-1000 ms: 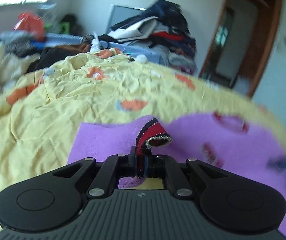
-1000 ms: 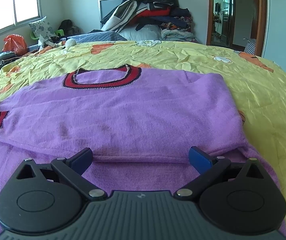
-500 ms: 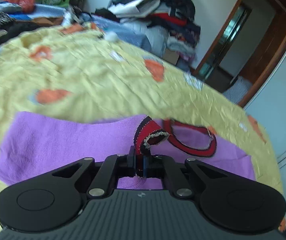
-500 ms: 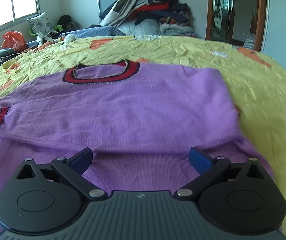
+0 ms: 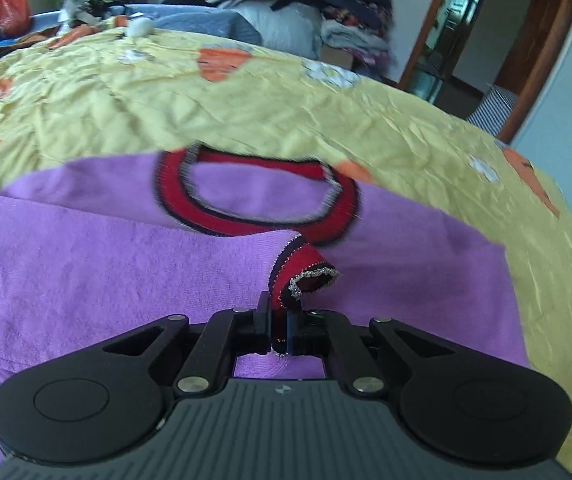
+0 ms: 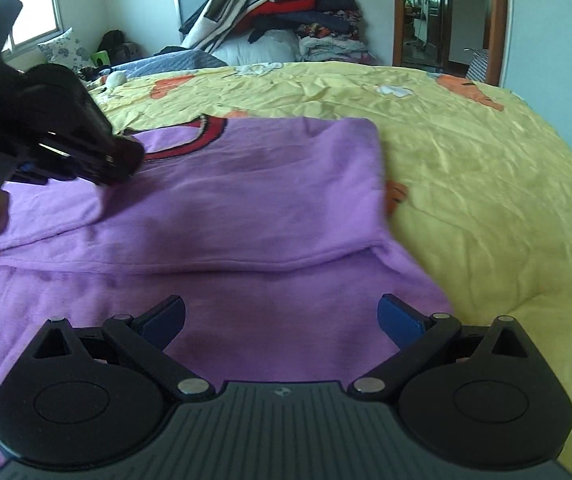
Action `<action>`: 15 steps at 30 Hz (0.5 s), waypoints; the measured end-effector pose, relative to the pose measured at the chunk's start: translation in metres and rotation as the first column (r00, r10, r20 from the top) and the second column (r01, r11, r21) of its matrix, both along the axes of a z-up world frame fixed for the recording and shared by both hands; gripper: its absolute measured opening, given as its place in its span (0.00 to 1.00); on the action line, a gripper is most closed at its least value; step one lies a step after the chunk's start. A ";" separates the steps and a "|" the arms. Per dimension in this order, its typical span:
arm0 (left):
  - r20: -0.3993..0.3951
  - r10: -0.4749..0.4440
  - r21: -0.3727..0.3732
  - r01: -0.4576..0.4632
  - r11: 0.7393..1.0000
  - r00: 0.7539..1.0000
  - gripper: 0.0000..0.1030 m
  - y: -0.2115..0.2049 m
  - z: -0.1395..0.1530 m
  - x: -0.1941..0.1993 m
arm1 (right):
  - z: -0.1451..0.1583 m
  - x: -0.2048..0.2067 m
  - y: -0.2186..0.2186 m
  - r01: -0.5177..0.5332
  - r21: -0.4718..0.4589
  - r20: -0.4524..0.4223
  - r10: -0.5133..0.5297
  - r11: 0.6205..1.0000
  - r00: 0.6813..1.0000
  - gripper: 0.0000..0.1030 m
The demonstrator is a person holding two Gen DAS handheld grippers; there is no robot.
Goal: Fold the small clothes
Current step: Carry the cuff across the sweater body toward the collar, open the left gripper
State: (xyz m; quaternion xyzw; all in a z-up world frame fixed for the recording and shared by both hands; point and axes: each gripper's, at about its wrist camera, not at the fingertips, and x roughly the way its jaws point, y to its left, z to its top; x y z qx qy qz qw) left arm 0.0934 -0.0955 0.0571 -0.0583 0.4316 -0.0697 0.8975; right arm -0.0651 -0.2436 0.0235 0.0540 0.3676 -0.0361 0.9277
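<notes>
A small purple sweater (image 5: 105, 264) with a red and black collar (image 5: 253, 216) lies on the yellow bedspread (image 5: 245, 100). My left gripper (image 5: 279, 330) is shut on the red sleeve cuff (image 5: 304, 274) and holds the sleeve over the sweater's chest, just below the collar. In the right wrist view the sweater (image 6: 245, 208) shows with its right side folded in, and the left gripper (image 6: 121, 160) comes in from the left above it. My right gripper (image 6: 281, 316) is open and empty over the sweater's lower part.
The yellow bedspread (image 6: 486, 168) with orange patches stretches to the right and behind. A heap of clothes (image 6: 277, 16) is piled at the back wall by a doorway (image 6: 426, 12). Bags and a pillow (image 6: 63, 48) lie at the back left.
My left gripper has carried the sleeve cuff to the right, from the bed's left side to over the sweater's chest, and now appears in the right wrist view. The right gripper stayed open, shifting slightly.
</notes>
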 end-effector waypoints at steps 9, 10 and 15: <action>-0.022 -0.056 -0.001 0.056 0.998 0.998 0.08 -0.057 -0.003 0.003 | -0.001 -0.004 -0.011 0.036 0.010 -0.005 -0.036 0.999 0.999 1.00; -0.025 -0.067 0.011 0.067 0.998 0.997 0.07 -0.063 -0.004 0.003 | -0.001 -0.004 -0.011 0.038 -0.002 -0.005 -0.039 0.999 0.999 1.00; -0.049 -0.113 0.039 0.115 0.993 0.992 0.08 -0.080 -0.007 0.005 | -0.003 -0.008 -0.023 0.065 0.008 -0.011 -0.065 0.998 0.998 1.00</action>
